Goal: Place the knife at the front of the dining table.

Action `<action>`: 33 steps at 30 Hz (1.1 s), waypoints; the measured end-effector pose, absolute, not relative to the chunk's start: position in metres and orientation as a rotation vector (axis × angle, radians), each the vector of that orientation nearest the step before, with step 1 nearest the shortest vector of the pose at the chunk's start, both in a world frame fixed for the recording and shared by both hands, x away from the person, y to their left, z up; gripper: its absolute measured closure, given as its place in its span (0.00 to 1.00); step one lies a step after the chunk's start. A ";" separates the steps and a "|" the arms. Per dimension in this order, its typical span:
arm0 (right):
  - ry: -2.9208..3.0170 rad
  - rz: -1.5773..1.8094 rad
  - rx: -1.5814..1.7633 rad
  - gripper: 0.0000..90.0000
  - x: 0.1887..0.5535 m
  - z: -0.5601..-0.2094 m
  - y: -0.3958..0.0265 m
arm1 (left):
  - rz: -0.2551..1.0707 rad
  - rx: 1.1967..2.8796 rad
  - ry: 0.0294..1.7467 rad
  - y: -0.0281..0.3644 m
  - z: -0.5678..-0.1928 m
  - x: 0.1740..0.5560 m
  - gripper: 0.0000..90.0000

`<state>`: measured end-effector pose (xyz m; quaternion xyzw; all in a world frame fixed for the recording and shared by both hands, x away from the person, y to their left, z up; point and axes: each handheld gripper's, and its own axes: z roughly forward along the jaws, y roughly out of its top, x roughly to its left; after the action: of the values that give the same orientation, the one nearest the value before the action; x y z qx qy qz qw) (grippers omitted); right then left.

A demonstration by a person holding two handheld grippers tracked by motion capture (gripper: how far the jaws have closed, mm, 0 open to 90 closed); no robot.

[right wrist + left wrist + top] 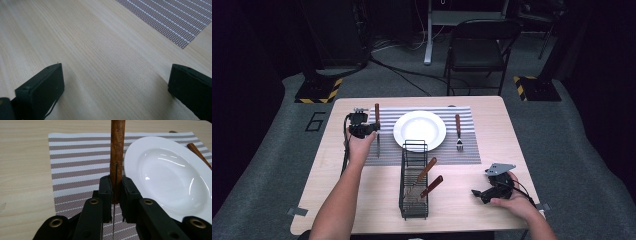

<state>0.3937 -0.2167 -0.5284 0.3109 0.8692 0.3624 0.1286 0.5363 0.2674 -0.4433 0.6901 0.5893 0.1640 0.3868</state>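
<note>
Left gripper (115, 195) fingers clamp the knife (117, 157) beside the plate (175, 175) rim; right gripper (116, 82) gapes.

Dim room, grey floor (272, 150), black folding chair (479, 47) behind wooden table (507, 140).

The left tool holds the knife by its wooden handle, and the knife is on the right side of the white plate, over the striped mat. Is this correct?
Not quite. The left tool does grip the knife by its wooden handle over the striped mat, but the knife is on the left side of the white plate, not the right. The high view shows it.
</note>
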 end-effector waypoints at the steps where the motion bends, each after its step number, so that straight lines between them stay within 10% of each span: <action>1: 2.528 1.053 0.906 0.00 0.394 -0.528 -0.217 | 0.413 1.747 1.506 0.268 -0.445 0.537 0.89; 33: 2.528 1.054 0.903 0.00 0.394 -0.528 -0.217 | 0.417 1.651 1.579 0.260 -0.483 0.561 0.89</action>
<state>0.3938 -0.2168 -0.5284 0.3105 0.8693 0.3625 0.1285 0.5613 0.2605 -0.4826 0.6520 0.6236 0.1645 0.3986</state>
